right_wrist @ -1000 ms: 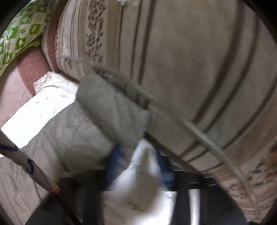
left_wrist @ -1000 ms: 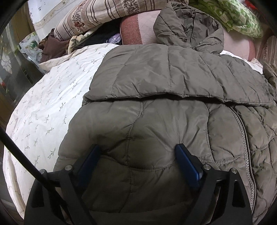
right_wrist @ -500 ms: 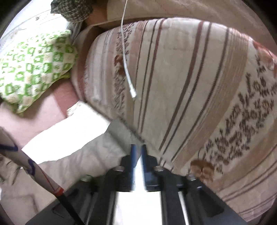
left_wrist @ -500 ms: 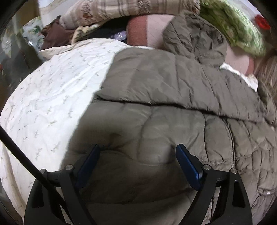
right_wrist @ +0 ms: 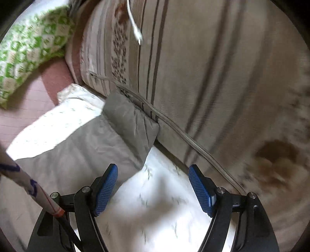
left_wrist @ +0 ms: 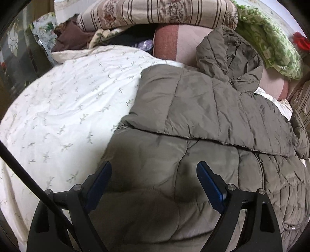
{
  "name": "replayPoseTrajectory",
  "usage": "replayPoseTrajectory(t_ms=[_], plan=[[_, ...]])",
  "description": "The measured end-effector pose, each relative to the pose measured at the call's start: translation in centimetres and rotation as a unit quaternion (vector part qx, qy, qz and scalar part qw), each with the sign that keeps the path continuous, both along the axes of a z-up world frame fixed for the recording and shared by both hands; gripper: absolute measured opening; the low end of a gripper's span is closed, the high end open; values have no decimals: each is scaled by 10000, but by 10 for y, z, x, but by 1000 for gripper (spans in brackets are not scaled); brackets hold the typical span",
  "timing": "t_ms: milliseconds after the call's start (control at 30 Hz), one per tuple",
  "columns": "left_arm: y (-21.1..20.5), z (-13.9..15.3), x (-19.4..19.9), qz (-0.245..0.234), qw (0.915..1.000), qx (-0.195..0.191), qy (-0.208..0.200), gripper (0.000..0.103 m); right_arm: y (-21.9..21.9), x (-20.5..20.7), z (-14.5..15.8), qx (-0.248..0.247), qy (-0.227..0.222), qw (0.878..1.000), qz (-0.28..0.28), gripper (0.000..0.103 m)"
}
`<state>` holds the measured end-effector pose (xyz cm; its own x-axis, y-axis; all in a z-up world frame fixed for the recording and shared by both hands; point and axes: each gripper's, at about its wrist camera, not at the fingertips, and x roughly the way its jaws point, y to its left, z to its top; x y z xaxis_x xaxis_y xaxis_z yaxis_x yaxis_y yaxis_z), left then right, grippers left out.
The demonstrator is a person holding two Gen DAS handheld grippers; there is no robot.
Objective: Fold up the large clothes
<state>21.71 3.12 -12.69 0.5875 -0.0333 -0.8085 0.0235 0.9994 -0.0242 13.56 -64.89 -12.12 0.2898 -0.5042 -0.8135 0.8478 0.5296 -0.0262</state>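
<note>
A large olive quilted puffer jacket (left_wrist: 203, 120) lies spread on a white floral bedspread (left_wrist: 64, 108), one sleeve folded across its body and the hood at the back. My left gripper (left_wrist: 154, 170) is open and empty just above the jacket's lower part. In the right wrist view, a sleeve end of the jacket (right_wrist: 124, 124) lies against a striped beige quilt (right_wrist: 213, 77). My right gripper (right_wrist: 153, 174) is open and empty above the bedspread (right_wrist: 155, 203), just short of the sleeve.
Striped quilts (left_wrist: 155, 13), a pink pillow (left_wrist: 174, 40) and a green patterned cushion (left_wrist: 271, 44) are piled at the head of the bed. A white cable (right_wrist: 133, 23) hangs over the striped quilt. The bed's edge falls away at the left.
My right gripper was shut half a second ago and is now open, with the sleeve end lying free. My left gripper has shifted a little to the right over the jacket, still open.
</note>
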Motion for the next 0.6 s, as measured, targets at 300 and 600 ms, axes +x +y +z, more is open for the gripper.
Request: replayPoseTrajectory(t_ms=[300,600], plan=[[-7,-16,16,12,9998,185,74,89,-34,41,-32,349,-227,9991,-29,20],[24,17,5,213,9987,-457,-75,89,40,29,82,-429,-567,9959,564,15]])
